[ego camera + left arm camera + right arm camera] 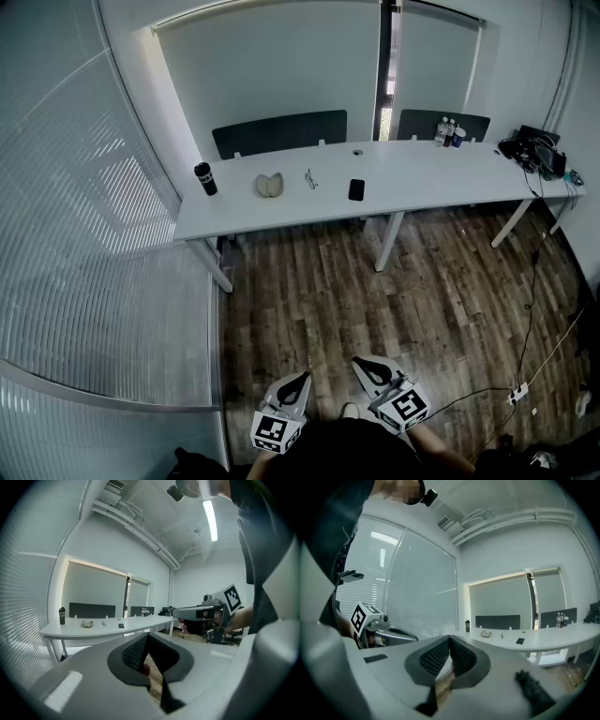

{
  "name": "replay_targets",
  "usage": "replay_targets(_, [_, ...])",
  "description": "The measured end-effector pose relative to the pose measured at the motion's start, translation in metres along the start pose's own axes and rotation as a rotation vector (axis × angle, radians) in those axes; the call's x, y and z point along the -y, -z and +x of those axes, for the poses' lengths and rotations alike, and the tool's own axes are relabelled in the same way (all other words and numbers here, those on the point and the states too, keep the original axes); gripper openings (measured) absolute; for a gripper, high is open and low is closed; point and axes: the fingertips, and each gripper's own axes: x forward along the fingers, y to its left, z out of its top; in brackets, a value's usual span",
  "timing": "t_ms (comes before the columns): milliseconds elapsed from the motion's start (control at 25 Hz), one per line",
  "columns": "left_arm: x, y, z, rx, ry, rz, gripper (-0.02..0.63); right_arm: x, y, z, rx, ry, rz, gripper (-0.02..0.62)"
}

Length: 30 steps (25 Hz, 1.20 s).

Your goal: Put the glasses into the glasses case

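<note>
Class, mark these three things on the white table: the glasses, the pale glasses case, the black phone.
glasses (310,178), head view, middle of the frame.
glasses case (270,186), head view, middle of its pale shell.
phone (356,189), head view, middle of its dark face.

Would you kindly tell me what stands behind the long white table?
Two dark rectangular panels rise beyond the far edge of the long white table, in front of a pale wall. Whatever is below them is covered by the tabletop.
</note>
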Motion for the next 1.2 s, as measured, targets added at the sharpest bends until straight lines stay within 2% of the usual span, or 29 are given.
replay_targets(200, [0.009, 0.001, 0.024, -0.001, 0.033, -0.036, 0.008, 0.011, 0.008, -0.019, -0.004, 0.018, 0.022, 0.006])
replay_targets(400, [0.008, 0.006, 0.038, -0.014, 0.017, -0.062, 0.008, 0.023, 0.021, -0.021, -0.031, 0.009, 0.031, 0.006])
replay_targets(720, [0.021, 0.019, 0.05, -0.029, -0.034, -0.072, 0.008, 0.054, 0.038, -0.034, -0.05, 0.031, 0.067, 0.006])
replay_targets(920, [0.034, 0.033, 0.058, -0.068, -0.001, -0.059, 0.008, 0.062, 0.055, -0.034, -0.062, 0.035, 0.093, 0.006])
replay_targets(1200, [0.003, 0.027, 0.085, -0.065, 0.026, -0.073, 0.008, 0.078, 0.05, -0.003, -0.084, 0.048, 0.084, 0.006])
